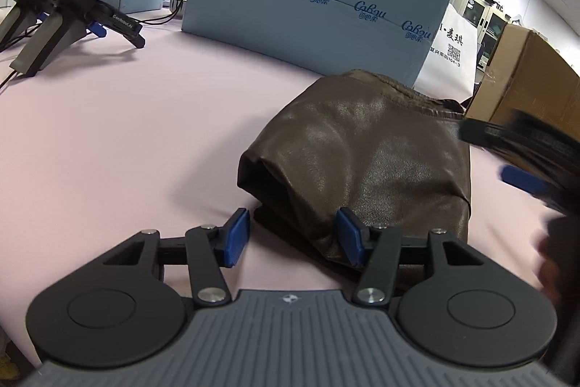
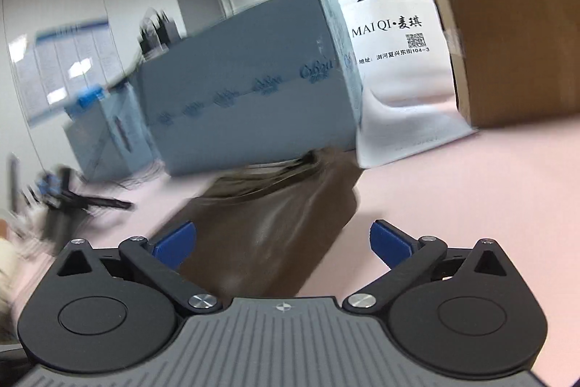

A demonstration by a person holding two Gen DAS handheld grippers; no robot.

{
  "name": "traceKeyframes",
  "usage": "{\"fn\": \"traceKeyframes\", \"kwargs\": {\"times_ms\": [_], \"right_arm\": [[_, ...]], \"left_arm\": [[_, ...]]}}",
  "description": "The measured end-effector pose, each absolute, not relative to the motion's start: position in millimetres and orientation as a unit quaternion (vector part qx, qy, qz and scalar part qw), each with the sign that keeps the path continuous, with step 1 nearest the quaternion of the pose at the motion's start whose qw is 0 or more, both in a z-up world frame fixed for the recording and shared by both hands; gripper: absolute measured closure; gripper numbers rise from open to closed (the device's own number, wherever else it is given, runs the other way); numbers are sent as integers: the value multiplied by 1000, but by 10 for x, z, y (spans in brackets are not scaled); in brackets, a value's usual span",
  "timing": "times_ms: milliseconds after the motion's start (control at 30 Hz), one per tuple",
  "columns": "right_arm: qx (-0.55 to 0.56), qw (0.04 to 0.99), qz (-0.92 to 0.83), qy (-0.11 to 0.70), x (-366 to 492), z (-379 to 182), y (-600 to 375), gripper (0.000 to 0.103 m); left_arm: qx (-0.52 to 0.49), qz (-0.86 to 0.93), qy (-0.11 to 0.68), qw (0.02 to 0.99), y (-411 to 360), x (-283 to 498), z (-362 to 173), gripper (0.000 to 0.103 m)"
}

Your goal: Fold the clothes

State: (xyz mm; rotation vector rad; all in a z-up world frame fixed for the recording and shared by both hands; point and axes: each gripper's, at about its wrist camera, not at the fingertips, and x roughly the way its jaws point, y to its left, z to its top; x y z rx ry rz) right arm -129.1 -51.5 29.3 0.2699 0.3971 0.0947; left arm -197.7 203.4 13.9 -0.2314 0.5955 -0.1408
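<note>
We're hovering the left gripper (image 1: 293, 234) half-open at the near corner of the folded brown leather garment (image 1: 362, 155) on the pink bench (image 1: 127, 133), pads w/o grip. Right gripper (image 2: 282, 242) is gaping fully, holding nothing, above it.

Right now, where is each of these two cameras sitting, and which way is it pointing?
Left wrist view: sits on the left gripper, looking forward and down over the pink table at the folded brown jacket; its own blue fingers show, the jacket's near edge between them.
Right wrist view: sits on the right gripper, looking forward at the same jacket; its fingers stand wide apart, holding nothing. The picture is blurred.
Both share: jacket, table, blue box, white bag, cardboard box.
</note>
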Motion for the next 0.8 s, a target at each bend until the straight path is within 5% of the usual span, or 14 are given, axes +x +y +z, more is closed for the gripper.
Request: {"fn": "traceKeyframes", "kwargs": {"times_ms": [167,367,433,533,633,800], "right_arm": [[284,926,93,232,-468,-128,-967,0],[281,922,126,236,-309,-142,-957,1],[277,916,151,247,-297,-140,-967,27],[269,920,164,233,-324,-89,-934,50],[249,931,166,210,-420,-39,-878,61],[237,935,164,208,-475,-22,-870,65]], "left_arm": [[-99,-54,293,950,1988,-1972,156,47],[-86,-29,284,954,1942,-1986,141,36],[-74,-20,287,955,1919,-1973,153,32],[-67,-18,285,956,1924,-1966,145,30],[-67,-19,281,957,1941,-1978,128,29],[-66,-22,278,958,1948,-1986,117,26]]}}
